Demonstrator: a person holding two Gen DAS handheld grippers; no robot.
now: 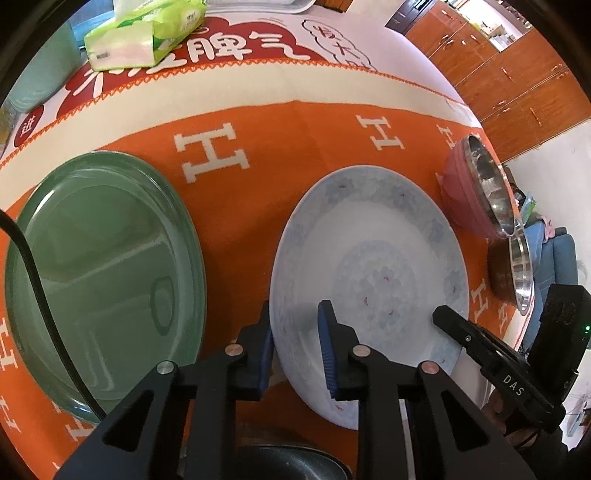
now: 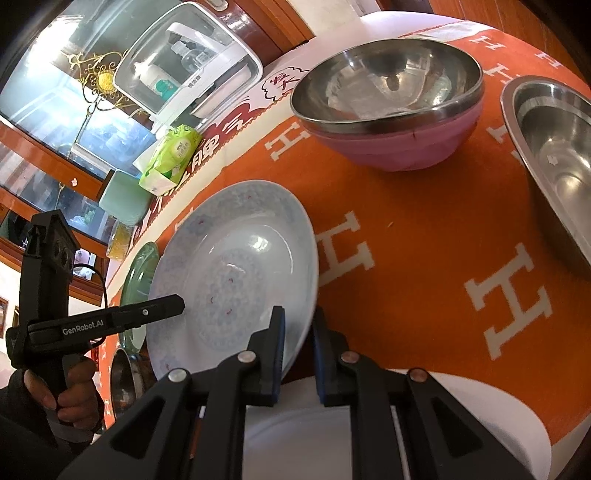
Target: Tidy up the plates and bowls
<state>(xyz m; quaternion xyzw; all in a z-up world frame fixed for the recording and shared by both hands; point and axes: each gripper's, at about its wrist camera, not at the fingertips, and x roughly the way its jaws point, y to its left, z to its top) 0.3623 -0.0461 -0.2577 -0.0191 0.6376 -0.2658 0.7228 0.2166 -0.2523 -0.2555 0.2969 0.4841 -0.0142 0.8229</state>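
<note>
A white plate with a pale blue flower pattern (image 1: 373, 266) lies on the orange cloth; it also shows in the right wrist view (image 2: 229, 273). My left gripper (image 1: 295, 350) straddles its near left rim, jaws closed onto the rim. My right gripper (image 2: 297, 354) straddles the opposite rim, jaws pinching it; its body shows in the left wrist view (image 1: 495, 373). A green glass plate (image 1: 103, 273) lies to the left. A pink bowl with a steel bowl nested inside (image 2: 391, 110) and a second steel bowl (image 2: 554, 155) stand beyond.
A green tissue pack (image 1: 144, 33) lies at the far side of the table. A clear storage box (image 2: 188, 62) stands behind it. A dark bowl (image 1: 291, 461) sits under my left gripper. A white plate (image 2: 314, 439) sits under my right gripper. Wooden cabinets (image 1: 509, 70) stand beyond the table.
</note>
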